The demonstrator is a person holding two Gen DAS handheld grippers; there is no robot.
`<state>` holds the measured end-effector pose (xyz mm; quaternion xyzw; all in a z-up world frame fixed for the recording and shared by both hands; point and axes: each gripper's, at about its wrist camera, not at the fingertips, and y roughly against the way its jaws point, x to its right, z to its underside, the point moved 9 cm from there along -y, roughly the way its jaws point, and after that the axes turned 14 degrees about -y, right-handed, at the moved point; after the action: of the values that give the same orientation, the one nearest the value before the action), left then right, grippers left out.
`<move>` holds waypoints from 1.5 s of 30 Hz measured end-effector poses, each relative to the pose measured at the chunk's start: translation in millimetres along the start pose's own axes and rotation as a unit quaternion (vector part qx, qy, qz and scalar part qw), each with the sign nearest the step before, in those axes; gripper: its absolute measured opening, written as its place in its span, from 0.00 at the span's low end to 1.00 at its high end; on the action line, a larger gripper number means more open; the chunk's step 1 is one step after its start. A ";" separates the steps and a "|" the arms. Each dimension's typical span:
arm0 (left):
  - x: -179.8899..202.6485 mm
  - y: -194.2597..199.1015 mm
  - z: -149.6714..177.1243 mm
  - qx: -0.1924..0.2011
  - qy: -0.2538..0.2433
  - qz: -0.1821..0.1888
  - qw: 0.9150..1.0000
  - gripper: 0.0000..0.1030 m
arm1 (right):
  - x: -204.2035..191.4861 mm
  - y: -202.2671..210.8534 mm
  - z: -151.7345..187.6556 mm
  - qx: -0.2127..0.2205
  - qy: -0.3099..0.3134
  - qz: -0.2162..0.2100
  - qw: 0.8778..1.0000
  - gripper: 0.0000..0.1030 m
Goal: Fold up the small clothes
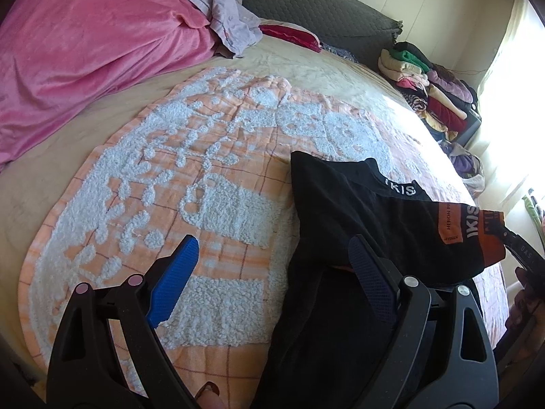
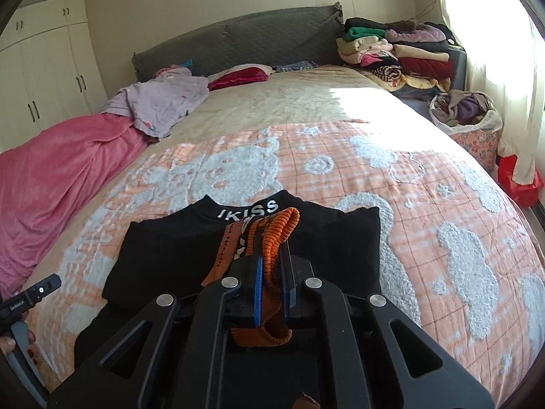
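Observation:
A small black top (image 2: 218,245) with white lettering on its collar lies on the orange and white blanket (image 2: 391,184) spread over the bed. Its sleeve ends in an orange ribbed cuff (image 2: 276,235). My right gripper (image 2: 272,262) is shut on that cuff and holds it above the middle of the top. In the left wrist view the black top (image 1: 357,211) lies at the right, with the sleeve and orange cuff (image 1: 490,238) lifted to the far right. My left gripper (image 1: 272,255) stands open above the top's left edge, with nothing pinched between its blue fingers (image 1: 177,272).
A pink blanket (image 2: 51,184) and a lilac garment (image 2: 160,102) lie along the bed's left side. Stacked folded clothes (image 2: 398,51) sit at the far right by the grey headboard (image 2: 238,41). A bag of clothes (image 2: 466,112) stands beside the bed under the bright window.

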<state>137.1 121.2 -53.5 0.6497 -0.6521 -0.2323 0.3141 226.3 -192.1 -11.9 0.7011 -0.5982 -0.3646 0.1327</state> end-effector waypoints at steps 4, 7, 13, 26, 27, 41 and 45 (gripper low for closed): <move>11.3 -3.8 -6.3 0.002 -0.012 0.001 1.000 0.80 | 8.9 -4.8 9.3 -0.005 -0.007 0.011 1.000 0.07; 22.8 -8.1 -10.6 0.001 -0.027 0.002 1.000 0.80 | 13.6 -8.0 14.1 -0.008 -0.011 0.016 1.000 0.07; 43.5 -21.7 -16.1 -0.009 -0.050 0.007 0.999 0.80 | 19.3 -9.6 16.5 -0.011 -0.016 0.018 1.000 0.07; 90.8 -48.6 -31.4 -0.021 -0.104 0.030 0.994 0.73 | 39.2 -10.9 16.9 -0.009 -0.038 0.042 0.998 0.14; 94.0 -51.9 -31.2 -0.025 -0.110 0.032 0.993 0.71 | 41.6 -10.5 17.9 -0.010 -0.041 0.044 0.998 0.14; 100.3 -106.8 9.6 -0.114 -0.148 0.041 0.982 0.50 | 14.8 -20.9 54.6 -0.059 0.012 0.025 0.998 0.22; 98.6 -103.8 11.0 -0.110 -0.145 0.045 0.982 0.50 | -10.8 -34.1 68.1 -0.081 0.046 0.011 0.996 0.22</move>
<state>206.2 17.2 -124.3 0.5406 -0.6894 -0.3806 0.2959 205.8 -156.4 -76.9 0.6972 -0.5678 -0.3777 0.2209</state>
